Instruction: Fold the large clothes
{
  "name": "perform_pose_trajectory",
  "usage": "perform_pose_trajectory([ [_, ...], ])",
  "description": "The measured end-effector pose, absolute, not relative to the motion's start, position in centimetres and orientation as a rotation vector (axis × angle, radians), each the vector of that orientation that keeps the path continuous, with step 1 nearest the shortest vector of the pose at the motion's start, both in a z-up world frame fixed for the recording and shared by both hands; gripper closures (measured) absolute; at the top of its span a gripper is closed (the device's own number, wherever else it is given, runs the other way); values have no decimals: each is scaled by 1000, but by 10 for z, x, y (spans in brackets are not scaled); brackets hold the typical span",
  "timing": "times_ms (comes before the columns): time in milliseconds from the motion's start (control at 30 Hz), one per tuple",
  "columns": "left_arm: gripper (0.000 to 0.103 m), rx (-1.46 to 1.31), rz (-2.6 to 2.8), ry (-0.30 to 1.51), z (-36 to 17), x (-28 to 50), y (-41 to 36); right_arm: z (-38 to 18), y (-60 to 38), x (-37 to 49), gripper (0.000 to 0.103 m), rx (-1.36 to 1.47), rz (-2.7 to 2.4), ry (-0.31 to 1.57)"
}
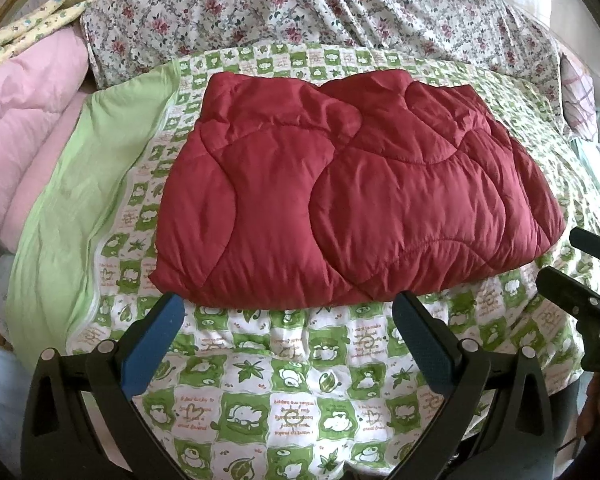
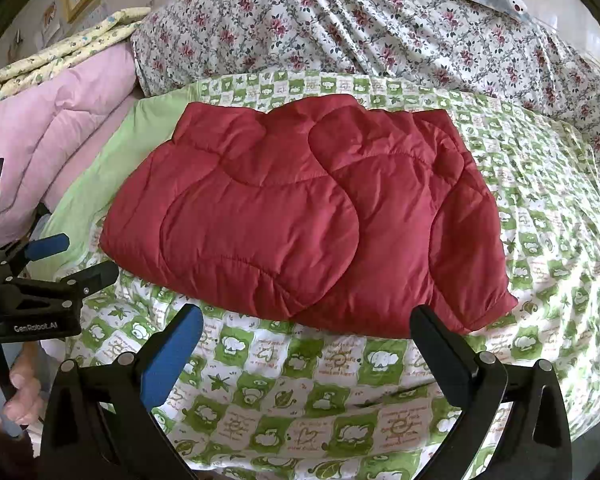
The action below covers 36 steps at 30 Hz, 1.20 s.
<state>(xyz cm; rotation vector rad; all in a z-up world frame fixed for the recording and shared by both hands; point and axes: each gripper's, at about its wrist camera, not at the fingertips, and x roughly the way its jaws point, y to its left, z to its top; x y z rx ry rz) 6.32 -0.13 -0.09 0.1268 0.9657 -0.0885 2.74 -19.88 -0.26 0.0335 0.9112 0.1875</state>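
Observation:
A dark red quilted jacket (image 1: pixel 340 196) lies folded into a rough rectangle on the green-and-white patterned quilt (image 1: pixel 284 392); it also shows in the right wrist view (image 2: pixel 300 216). My left gripper (image 1: pixel 286 308) is open and empty, its fingertips just short of the jacket's near edge. My right gripper (image 2: pixel 306 320) is open and empty, also at the near edge, toward the jacket's right half. The right gripper shows at the right edge of the left wrist view (image 1: pixel 580 272), and the left gripper at the left edge of the right wrist view (image 2: pixel 72 260).
A pink duvet (image 1: pixel 24 128) and a yellow patterned cloth (image 1: pixel 40 16) are piled at the left. A floral sheet (image 1: pixel 320 8) covers the bed behind the jacket. A plain green band (image 1: pixel 76 208) of the quilt lies left of the jacket. The bed edge is close below.

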Motion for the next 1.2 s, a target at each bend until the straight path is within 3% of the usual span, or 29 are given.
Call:
perform_pose_trajectory([
  [1200, 0, 126, -90, 964, -2, 70, -4, -1, -203, 34, 0, 40, 177, 914],
])
